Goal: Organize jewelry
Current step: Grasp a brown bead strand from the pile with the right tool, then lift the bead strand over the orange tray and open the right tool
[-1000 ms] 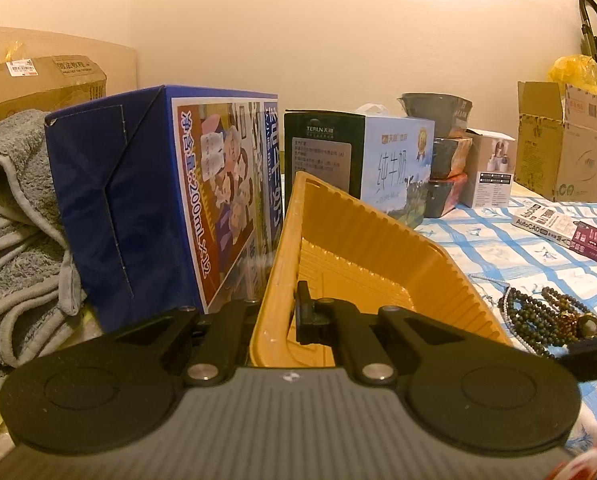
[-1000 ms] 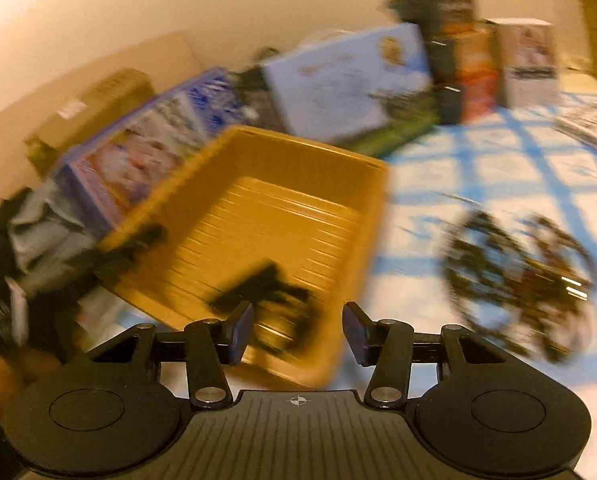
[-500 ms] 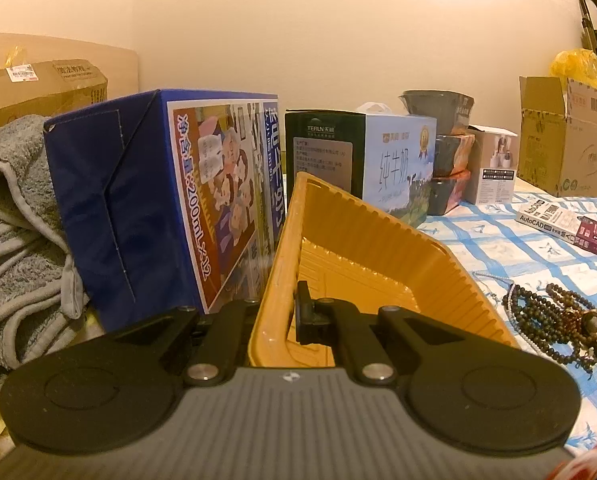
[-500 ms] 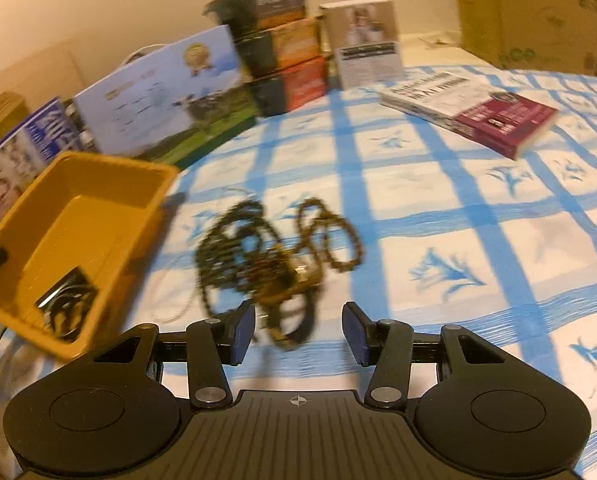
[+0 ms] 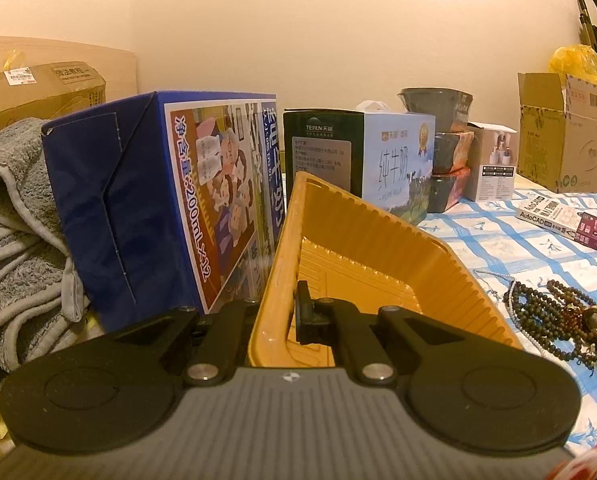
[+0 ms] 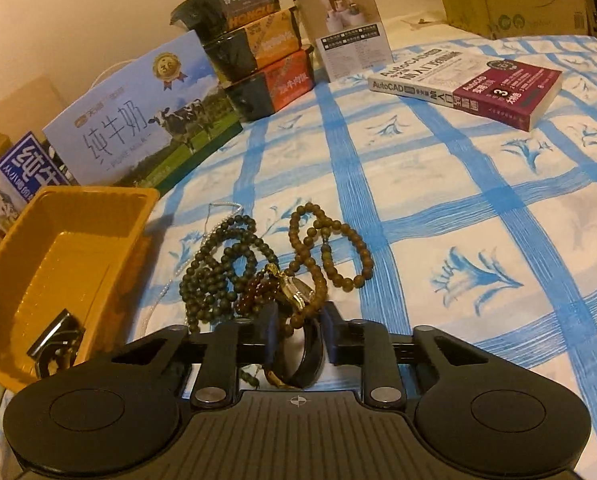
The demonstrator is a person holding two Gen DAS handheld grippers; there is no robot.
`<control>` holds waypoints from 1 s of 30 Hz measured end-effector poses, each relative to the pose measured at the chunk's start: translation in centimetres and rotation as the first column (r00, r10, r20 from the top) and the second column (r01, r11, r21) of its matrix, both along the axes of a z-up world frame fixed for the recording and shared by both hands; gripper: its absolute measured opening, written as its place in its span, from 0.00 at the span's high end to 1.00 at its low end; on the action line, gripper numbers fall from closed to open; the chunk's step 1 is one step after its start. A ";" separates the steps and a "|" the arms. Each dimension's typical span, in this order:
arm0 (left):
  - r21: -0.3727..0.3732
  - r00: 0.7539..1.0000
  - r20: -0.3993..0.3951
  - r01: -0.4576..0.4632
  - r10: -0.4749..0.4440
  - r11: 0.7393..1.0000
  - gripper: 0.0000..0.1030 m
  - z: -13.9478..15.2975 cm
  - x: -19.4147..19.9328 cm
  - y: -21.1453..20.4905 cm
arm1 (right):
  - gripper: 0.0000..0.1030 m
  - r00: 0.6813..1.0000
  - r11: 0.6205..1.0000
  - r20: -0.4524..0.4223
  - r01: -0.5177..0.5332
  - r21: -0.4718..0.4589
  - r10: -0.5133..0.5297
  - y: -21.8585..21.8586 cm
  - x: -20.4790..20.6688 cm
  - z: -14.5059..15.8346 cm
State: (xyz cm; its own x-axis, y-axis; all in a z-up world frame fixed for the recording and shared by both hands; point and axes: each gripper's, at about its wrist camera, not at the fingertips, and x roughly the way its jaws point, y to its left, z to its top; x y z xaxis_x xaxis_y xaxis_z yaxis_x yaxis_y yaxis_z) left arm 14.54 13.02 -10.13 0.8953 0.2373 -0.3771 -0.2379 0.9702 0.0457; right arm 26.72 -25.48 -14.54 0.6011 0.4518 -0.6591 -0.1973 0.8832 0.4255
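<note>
One dark piece already sits in the yellow tray, which the left claw pinches by its rim, while the right claw has just been closing on a black bangle in the bead pile waiting on the tabletop.
</note>
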 end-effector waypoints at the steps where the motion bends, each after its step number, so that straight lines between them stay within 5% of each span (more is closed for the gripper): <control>1: 0.000 1.000 0.000 0.000 0.000 1.000 0.95 0.0 0.0 0.0 | 0.83 1.000 1.000 0.006 0.003 -0.003 -0.003 0.0 0.0 0.0; 2: 0.000 1.000 0.000 0.000 0.000 1.000 0.95 0.0 0.0 0.0 | 0.93 1.000 1.000 0.015 0.003 -0.010 -0.003 0.1 -0.1 0.1; 13: -0.001 1.000 0.002 0.002 -0.002 1.000 0.95 0.1 0.0 -0.1 | 0.94 0.981 1.000 0.194 0.003 -0.004 -0.002 -0.2 -1.9 5.1; 30: -0.010 1.000 0.012 0.008 -0.007 1.000 0.95 0.1 -0.2 -0.1 | 0.94 0.888 0.996 0.460 -0.037 0.075 -0.001 -0.9 -5.7 17.4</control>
